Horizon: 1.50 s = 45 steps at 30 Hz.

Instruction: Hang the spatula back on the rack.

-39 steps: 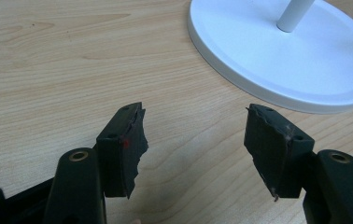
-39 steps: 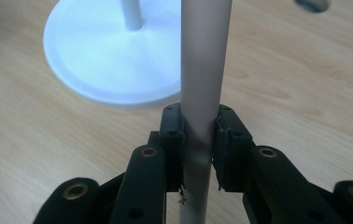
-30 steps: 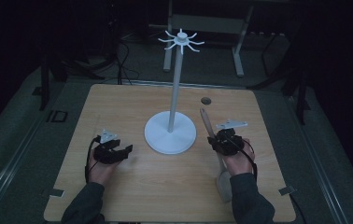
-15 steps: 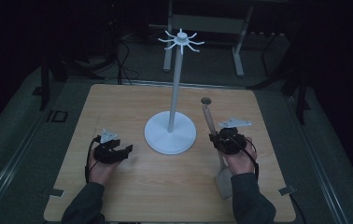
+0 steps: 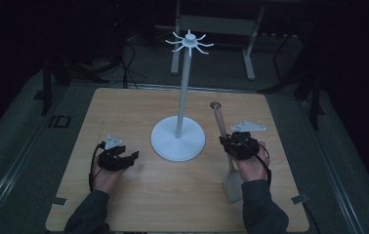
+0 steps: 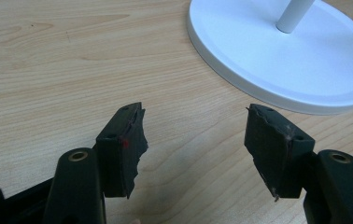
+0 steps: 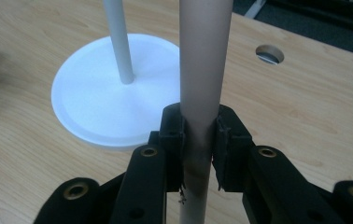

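Two hand-held grippers work over a pale wooden table (image 5: 124, 209). The right gripper (image 7: 198, 140) has its black jaws pressed against either side of a wooden spatula handle (image 7: 202, 70), pinching it firmly. In the right gripper view the round, light brown handle rises straight up between the jaws and runs out of the top of the picture. In the high view the right gripper (image 5: 238, 145) sits at the right side of the table, held by the person's right hand (image 5: 251, 168) in a dark sleeve. The spatula (image 5: 224, 146) lies roughly front to back: its flat blade is nearest the person, just beside the wrist, and its rounded handle end points away toward the far edge.

The left gripper (image 6: 193, 140) has its jaws spread wide with nothing between them, only bare wood grain underneath. In the high view the left gripper (image 5: 116, 158) rests low at the left side of the table, held by the left hand (image 5: 105, 178).

Between the two grippers stands a white stand (image 5: 178, 139) with a round flat base, a thin upright pole and a ring of curved hooks at the top. Its base lies just ahead of the open left jaws and just left of the spatula handle. A small round hole (image 7: 269, 53) is in the tabletop beyond the handle
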Motion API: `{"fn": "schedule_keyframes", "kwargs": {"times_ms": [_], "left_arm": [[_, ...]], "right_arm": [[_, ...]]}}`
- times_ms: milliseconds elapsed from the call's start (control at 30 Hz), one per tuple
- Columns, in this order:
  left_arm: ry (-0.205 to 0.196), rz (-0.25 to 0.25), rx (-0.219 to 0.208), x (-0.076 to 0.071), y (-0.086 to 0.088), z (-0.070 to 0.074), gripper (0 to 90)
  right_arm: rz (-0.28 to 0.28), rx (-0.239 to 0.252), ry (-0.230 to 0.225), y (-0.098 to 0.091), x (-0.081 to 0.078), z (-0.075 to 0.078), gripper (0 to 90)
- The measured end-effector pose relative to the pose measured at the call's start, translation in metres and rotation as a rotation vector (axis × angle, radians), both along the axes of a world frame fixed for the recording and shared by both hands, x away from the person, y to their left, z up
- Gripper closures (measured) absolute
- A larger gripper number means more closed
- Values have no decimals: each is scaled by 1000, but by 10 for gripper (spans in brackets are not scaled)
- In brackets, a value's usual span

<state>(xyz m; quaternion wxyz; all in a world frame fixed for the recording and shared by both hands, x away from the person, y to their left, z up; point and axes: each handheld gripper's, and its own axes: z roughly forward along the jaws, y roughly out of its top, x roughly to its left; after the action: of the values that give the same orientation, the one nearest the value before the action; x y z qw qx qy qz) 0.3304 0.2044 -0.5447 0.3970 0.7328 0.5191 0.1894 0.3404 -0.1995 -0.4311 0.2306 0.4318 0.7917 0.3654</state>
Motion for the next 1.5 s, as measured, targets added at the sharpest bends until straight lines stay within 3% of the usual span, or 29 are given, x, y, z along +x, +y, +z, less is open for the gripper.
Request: {"fn": "schedule_keyframes", "kwargs": {"times_ms": [600, 1500], "left_arm": [[4, -3, -1, 1, -1, 0, 381], [2, -3, -7, 2, -1, 0, 382]], "right_arm": [[70, 113, -114, -2, -2, 20, 754], [107, 135, -207, 15, 3, 45, 754]]}}
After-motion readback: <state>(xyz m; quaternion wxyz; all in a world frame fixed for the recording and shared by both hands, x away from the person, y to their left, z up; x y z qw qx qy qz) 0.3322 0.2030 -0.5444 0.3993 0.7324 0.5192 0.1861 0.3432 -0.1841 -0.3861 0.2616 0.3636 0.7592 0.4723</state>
